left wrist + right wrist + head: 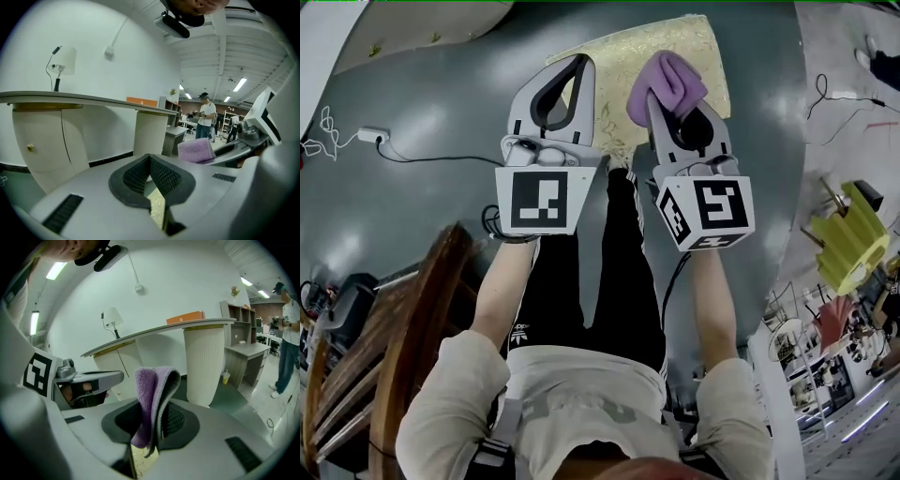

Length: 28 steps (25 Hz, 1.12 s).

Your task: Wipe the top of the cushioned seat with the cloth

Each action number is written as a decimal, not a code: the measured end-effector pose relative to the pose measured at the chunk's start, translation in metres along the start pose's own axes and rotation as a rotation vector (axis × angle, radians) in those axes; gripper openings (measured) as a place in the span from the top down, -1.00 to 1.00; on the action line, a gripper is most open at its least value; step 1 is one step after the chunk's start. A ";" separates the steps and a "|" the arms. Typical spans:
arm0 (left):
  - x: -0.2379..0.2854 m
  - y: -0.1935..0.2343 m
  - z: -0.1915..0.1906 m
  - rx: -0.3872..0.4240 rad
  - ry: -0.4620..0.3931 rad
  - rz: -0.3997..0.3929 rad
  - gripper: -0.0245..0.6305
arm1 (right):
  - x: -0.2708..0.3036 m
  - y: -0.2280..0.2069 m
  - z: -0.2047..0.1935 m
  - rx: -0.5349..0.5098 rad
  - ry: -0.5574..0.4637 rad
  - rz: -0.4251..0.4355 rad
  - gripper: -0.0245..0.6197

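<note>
The cushioned seat [623,58], covered in a gold patterned fabric, lies on the grey floor at the top of the head view. A folded purple cloth [671,84] sticks out of my right gripper [660,101], which is shut on it above the seat's right part. In the right gripper view the cloth [152,394] stands upright between the black pads. My left gripper [578,66] hovers over the seat's left part, shut, with nothing in it. Its pads [164,176] meet at their tips. A sliver of the seat [157,208] shows below them.
A wooden chair [412,319] stands at the lower left beside the person's legs. A cable and adapter [370,136] lie on the floor at left, and a yellow object [853,239] sits at right. A white counter [70,98], a fluted pedestal [204,362] and a standing person [206,119] are ahead.
</note>
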<state>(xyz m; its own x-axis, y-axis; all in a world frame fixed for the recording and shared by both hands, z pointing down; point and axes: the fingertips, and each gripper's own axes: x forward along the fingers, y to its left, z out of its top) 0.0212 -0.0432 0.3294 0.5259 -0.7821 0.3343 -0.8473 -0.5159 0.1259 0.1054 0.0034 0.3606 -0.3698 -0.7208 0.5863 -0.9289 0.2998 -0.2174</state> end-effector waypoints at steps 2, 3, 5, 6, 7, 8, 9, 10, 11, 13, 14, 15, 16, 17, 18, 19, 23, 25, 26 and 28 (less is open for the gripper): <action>-0.008 0.015 0.002 0.007 -0.013 0.027 0.91 | 0.016 0.015 0.001 -0.025 0.027 0.047 0.63; -0.012 0.022 0.001 0.013 -0.016 0.040 0.91 | 0.026 0.023 -0.001 -0.032 0.044 0.071 0.63; -0.018 0.037 -0.003 0.005 -0.017 0.069 0.91 | 0.048 0.035 -0.007 -0.031 0.088 0.129 0.63; -0.021 0.045 -0.006 -0.018 -0.020 0.087 0.91 | 0.060 0.041 -0.011 -0.028 0.116 0.163 0.63; -0.024 0.053 -0.009 -0.044 -0.023 0.106 0.91 | 0.073 0.048 -0.017 -0.026 0.149 0.199 0.63; -0.028 0.061 -0.014 -0.064 -0.021 0.126 0.91 | 0.085 0.055 -0.023 -0.026 0.183 0.234 0.63; -0.032 0.069 -0.018 -0.073 -0.016 0.145 0.91 | 0.098 0.063 -0.030 -0.028 0.218 0.268 0.63; -0.035 0.076 -0.022 -0.075 -0.010 0.161 0.91 | 0.110 0.070 -0.037 -0.032 0.252 0.296 0.63; -0.039 0.082 -0.026 -0.074 -0.006 0.175 0.91 | 0.122 0.077 -0.045 -0.037 0.287 0.321 0.63; -0.045 0.091 -0.033 -0.073 0.002 0.191 0.91 | 0.143 0.090 -0.062 -0.055 0.359 0.368 0.63; -0.049 0.095 -0.037 -0.073 0.009 0.196 0.91 | 0.151 0.096 -0.071 -0.070 0.396 0.391 0.63; -0.053 0.098 -0.042 -0.070 0.017 0.201 0.91 | 0.158 0.102 -0.079 -0.088 0.431 0.412 0.63; -0.057 0.102 -0.046 -0.066 0.025 0.207 0.91 | 0.164 0.107 -0.087 -0.107 0.464 0.430 0.63; -0.060 0.106 -0.051 -0.059 0.031 0.214 0.91 | 0.169 0.111 -0.095 -0.125 0.495 0.444 0.63; -0.064 0.109 -0.055 -0.052 0.036 0.221 0.91 | 0.174 0.114 -0.102 -0.142 0.525 0.456 0.63; -0.067 0.112 -0.058 -0.047 0.042 0.227 0.91 | 0.178 0.116 -0.110 -0.157 0.555 0.466 0.63; -0.076 0.117 -0.069 -0.026 0.061 0.236 0.91 | 0.185 0.116 -0.136 -0.202 0.645 0.472 0.63; -0.078 0.118 -0.072 -0.031 0.064 0.246 0.91 | 0.187 0.118 -0.142 -0.207 0.667 0.469 0.63; -0.078 0.118 -0.073 -0.039 0.063 0.248 0.91 | 0.189 0.118 -0.145 -0.209 0.675 0.466 0.63; -0.077 0.116 -0.074 -0.052 0.060 0.246 0.91 | 0.193 0.116 -0.148 -0.216 0.690 0.453 0.63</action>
<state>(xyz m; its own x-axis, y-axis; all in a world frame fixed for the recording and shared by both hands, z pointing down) -0.1233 -0.0168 0.3872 0.2993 -0.8590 0.4154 -0.9527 -0.2929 0.0810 -0.0707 -0.0081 0.5641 -0.5456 0.0184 0.8379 -0.6442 0.6302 -0.4334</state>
